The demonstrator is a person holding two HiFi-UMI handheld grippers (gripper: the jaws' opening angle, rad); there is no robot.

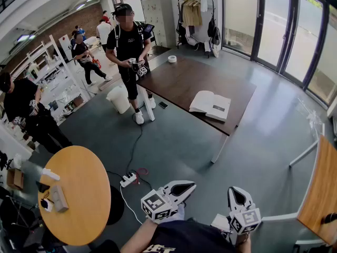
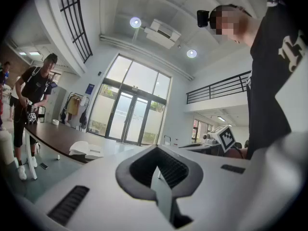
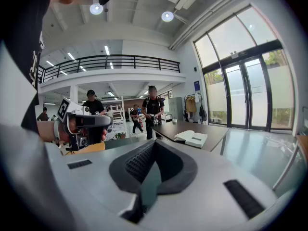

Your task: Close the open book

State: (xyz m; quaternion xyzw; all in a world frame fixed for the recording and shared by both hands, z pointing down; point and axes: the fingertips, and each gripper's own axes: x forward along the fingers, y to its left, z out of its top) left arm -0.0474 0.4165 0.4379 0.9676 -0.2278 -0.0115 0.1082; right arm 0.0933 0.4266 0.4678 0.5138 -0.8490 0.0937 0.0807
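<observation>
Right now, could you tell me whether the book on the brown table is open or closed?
Open: the book lies flat on the table, white pages spread to both sides of its spine.

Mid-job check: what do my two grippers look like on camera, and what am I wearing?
The left gripper and right gripper both have white, pointed shells with dark ribbed pads inside. Each carries a white cube printed with black square markers: the left cube and the right cube. You wear a black top with white lettering.
</observation>
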